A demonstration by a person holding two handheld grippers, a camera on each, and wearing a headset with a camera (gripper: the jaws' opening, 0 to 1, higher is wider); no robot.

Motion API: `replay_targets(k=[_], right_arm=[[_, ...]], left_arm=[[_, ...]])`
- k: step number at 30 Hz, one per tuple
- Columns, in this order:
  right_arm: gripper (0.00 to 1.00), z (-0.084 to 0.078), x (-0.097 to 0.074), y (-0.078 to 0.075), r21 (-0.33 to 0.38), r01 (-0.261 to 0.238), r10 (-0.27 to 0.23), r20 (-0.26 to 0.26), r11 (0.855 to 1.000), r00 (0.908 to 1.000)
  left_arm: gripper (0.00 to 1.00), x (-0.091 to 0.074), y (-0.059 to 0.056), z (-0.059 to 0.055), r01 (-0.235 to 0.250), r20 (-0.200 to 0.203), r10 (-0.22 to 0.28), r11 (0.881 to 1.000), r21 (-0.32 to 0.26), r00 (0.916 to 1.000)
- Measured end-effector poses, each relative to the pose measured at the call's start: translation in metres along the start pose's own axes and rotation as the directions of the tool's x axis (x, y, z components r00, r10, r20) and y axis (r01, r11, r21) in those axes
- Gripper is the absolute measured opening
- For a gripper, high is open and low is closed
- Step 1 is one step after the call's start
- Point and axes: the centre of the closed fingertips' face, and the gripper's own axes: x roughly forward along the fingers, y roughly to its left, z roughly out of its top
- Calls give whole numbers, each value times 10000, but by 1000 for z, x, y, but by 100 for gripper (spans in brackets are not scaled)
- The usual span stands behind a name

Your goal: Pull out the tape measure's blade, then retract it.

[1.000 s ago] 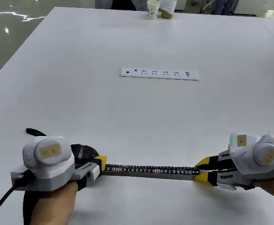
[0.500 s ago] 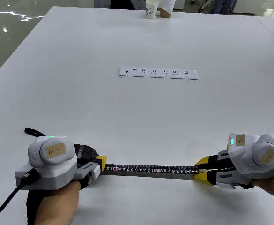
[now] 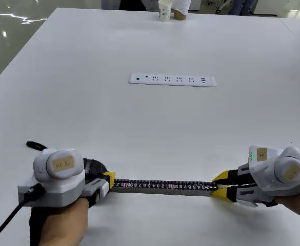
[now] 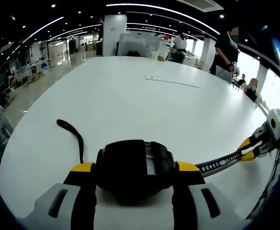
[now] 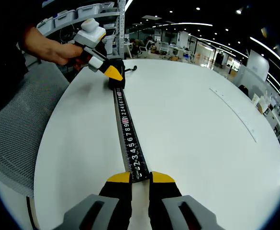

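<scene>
Left tongs (image 3: 107, 180): gripping the black tape measure (image 4: 132, 163), with the yellow-tipped jaws pressing its case from both sides at the near left of the desk (image 3: 139, 123).
Right tongs (image 5: 140, 178): narrow, with the two yellow tips pinching the free end of the blade (image 5: 128, 134); sitting at the near right of the desk in the head view.
Tape measure: lying between the left jaws, its case facing along the desk in the left gripper view.
Blade: running pulled out in a straight line from the case to the right tongs, numbered face up; whether it is touching the desk or hanging just above it cannot be told.
Strap (image 4: 72, 134): a black loop trailing from the case and lying on the desk beyond it.
Power strip (image 3: 172, 80): white, lying flat at mid-desk, well apart from the blade.
Paper cup (image 3: 164, 9): standing at the far edge of the desk.
</scene>
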Motion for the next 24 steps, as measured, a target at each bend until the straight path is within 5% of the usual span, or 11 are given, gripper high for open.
replay_targets(k=[24], right_arm=[[9, 0, 0, -1, -16, -2, 1, -35, 10000, 10000]], left_arm=[[57, 0, 1, -1, 139, 33, -139, 9999, -88, 9999]])
